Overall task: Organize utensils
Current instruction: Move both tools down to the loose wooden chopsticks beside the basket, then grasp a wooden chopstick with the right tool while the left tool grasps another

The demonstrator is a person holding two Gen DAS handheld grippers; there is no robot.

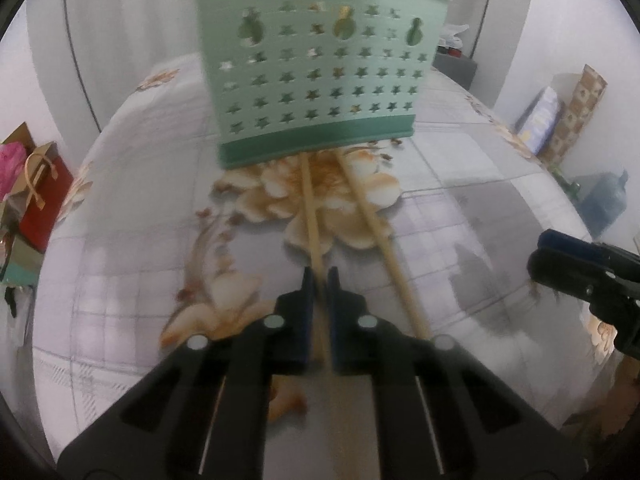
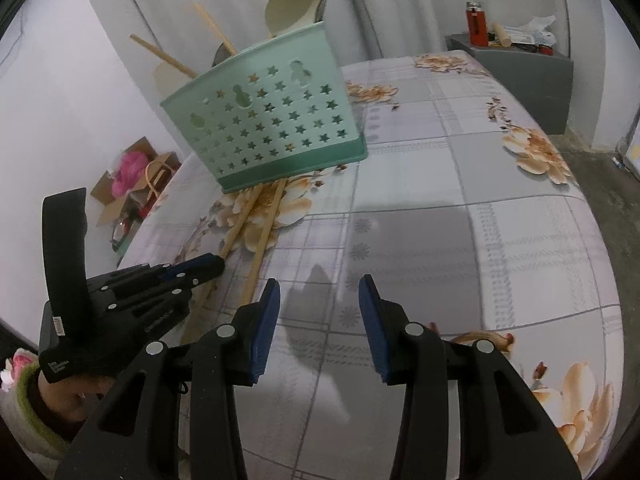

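A mint-green utensil basket with star cut-outs stands on the flowered cloth; it also shows in the right wrist view, holding wooden spoons and sticks. Two wooden chopsticks lie on the cloth in front of it. My left gripper is shut on the left chopstick; the other chopstick lies just to its right. From the right wrist view the left gripper sits over both chopsticks. My right gripper is open and empty above the cloth, and shows at the left view's right edge.
The flowered cloth covers a bed-like surface. A grey side table with a red lighter and clutter stands at the far right. Bags and a box sit on the floor to the left; boxes and a blue jug to the right.
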